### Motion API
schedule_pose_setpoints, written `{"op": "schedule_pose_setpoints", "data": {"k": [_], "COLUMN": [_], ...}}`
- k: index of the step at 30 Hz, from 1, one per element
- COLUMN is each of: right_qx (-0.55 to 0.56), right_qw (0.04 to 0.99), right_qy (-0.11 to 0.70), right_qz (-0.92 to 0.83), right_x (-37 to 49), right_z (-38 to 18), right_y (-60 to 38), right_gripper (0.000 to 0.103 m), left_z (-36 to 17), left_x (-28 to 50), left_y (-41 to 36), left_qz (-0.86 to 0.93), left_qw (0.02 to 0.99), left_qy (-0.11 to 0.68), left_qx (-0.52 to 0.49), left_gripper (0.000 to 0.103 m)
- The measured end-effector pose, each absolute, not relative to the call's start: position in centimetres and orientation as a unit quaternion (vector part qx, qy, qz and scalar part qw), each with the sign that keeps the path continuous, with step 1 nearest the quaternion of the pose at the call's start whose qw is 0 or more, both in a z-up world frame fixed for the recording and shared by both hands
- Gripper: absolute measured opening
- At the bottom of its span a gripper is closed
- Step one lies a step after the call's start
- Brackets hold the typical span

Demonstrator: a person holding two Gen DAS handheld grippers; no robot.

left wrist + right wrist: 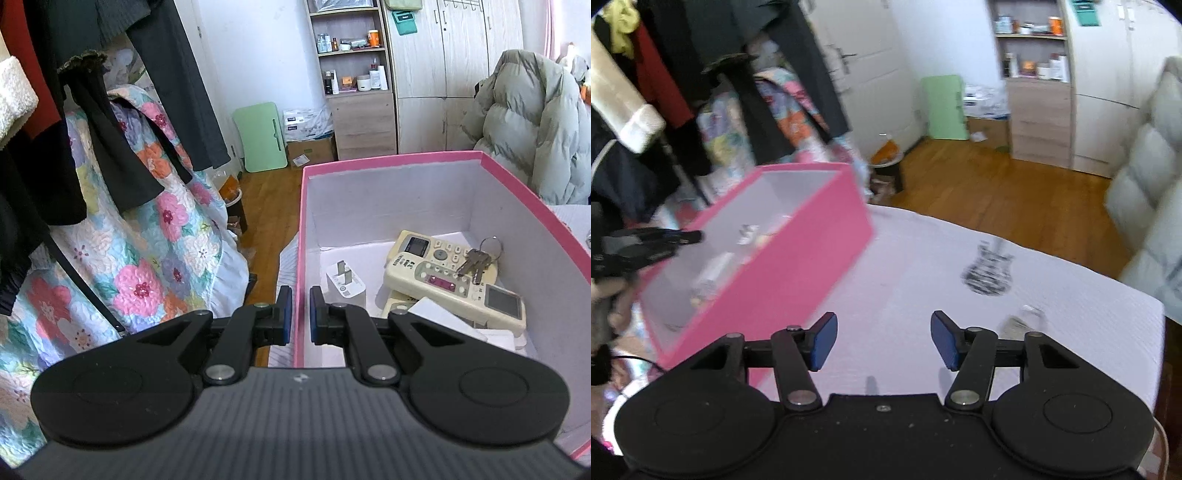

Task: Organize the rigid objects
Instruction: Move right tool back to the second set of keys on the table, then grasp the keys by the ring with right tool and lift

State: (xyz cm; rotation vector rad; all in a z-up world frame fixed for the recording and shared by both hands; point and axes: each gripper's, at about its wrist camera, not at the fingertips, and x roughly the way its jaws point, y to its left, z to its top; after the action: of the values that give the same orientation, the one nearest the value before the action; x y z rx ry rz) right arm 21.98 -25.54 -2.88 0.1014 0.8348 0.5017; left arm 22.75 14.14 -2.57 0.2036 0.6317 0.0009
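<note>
The left hand-held gripper (300, 312) pinches the near-left wall of the pink box (391, 159), one blue pad outside the wall and the other inside. From its camera the box opens up toward 1 o'clock. Inside the box, a white charger plug (345, 282) lies just beyond the inner pad at 12 o'clock. Two cream remote controls (454, 286) lie stacked and crossed at 2 o'clock, with a bunch of keys (478, 260) resting on top of them. A white card (447, 321) lies under the near end of the remotes.

The right hand-held gripper (884, 341) is spread wide with nothing between its blue pads, above the white-covered bench (923, 266). No earlier picture shows how its jaws stood. From its camera the pink box (798, 266) sits at 10 o'clock, well apart from the pads, and the picture is blurred. The left hand-held gripper (679, 238) shows there at 9 o'clock, on the box's far rim, with a person's hand (605, 295) behind it. On the bench, a small guitar-shaped thing (990, 267) with dark stripes lies at 1 o'clock, and a small blurred thing (1023, 319) lies at 2 o'clock, near the right pad; I cannot tell what it is.
</note>
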Motion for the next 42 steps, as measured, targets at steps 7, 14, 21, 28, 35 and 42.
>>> {"op": "schedule_pose_setpoints", "data": {"k": [7, 14, 21, 28, 35, 42], "right_qx": [0.055, 0.080, 0.065, 0.082, 0.139, 0.123], "right_qw": [0.890, 0.884, 0.907, 0.921, 0.924, 0.931], "right_qy": [0.431, 0.444, 0.412, 0.373, 0.325, 0.269], "right_qz": [0.136, 0.120, 0.060, 0.073, 0.146, 0.213], "right_x": [24.0, 26.0, 28.2, 27.1, 24.7, 22.1], "right_z": [-6.9, -10.0, -10.9, -10.5, -7.2, -2.8], "right_y": [-28.6, -28.5, -28.0, -28.7, -28.5, -25.3], "right_gripper": [0.064, 0.063, 0.056, 0.030, 0.030, 0.030], "left_z": [-2.6, -2.6, -2.6, -2.6, -2.6, -2.9], "left_x": [22.7, 22.7, 22.8, 22.8, 22.7, 22.8], "left_y": [13.8, 13.8, 13.8, 14.1, 14.0, 13.9], "left_qz": [0.006, 0.002, 0.003, 0.003, 0.004, 0.008], "left_qw": [0.945, 0.944, 0.944, 0.943, 0.943, 0.943], "left_qy": [0.307, 0.310, 0.311, 0.313, 0.313, 0.314], "left_qx": [0.110, 0.110, 0.112, 0.108, 0.110, 0.111], "left_gripper": [0.008, 0.007, 0.008, 0.008, 0.008, 0.008]}}
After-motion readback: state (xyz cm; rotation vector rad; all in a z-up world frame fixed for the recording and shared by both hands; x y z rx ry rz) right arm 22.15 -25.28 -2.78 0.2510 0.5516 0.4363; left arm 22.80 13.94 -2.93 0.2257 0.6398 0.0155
